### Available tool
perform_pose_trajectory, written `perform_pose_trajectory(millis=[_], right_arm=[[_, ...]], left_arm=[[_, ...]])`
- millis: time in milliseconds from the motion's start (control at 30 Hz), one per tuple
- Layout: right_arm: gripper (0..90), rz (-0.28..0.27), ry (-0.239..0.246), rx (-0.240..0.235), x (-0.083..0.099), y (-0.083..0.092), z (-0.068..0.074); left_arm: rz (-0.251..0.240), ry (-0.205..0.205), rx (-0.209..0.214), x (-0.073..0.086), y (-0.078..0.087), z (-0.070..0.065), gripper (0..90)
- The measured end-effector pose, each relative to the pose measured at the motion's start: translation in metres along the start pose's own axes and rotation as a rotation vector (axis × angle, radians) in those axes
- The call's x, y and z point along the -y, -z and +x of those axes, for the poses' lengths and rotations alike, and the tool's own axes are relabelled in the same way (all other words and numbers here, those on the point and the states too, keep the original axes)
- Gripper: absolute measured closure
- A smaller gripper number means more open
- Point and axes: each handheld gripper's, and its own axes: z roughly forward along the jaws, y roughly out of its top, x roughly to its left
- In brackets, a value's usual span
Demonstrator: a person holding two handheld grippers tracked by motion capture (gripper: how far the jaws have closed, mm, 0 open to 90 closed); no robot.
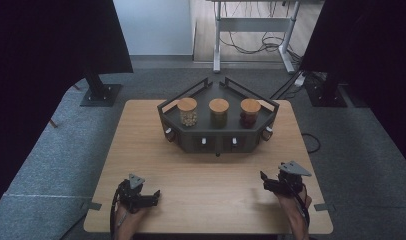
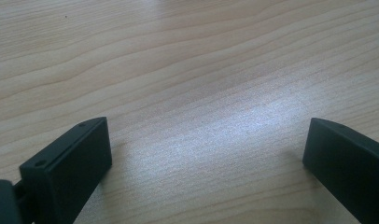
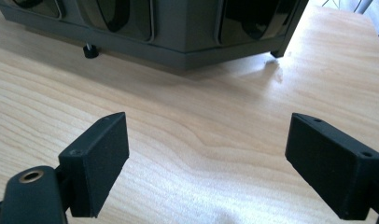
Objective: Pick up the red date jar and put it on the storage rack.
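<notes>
Plainly, unlabelled jars [image 1: 218, 111], dark rack [image 1: 218, 141]

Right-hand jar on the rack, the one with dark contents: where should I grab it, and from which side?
Grip the right jar around its glass body just under the wooden lid, probably coming from above and the front: the rack rail fences the back and sides, and the middle jar stands beside it. The right gripper is open and nearer.

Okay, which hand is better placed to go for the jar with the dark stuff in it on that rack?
Probably the right gripper: the dark-filled jar stands at the rack's right end, on its side, and it already faces the rack. The left gripper faces bare table.
</notes>
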Motion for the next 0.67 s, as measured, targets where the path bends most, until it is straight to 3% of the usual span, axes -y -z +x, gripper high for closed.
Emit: perform_pose_trajectory(millis=[667], right_arm=[[12.9,0.071,-0.031,-0.009,0.024,-0.009,0.000]], left_arm=[[0.000,0.000,0.000,0.000,0.000,0.000,1.0]])
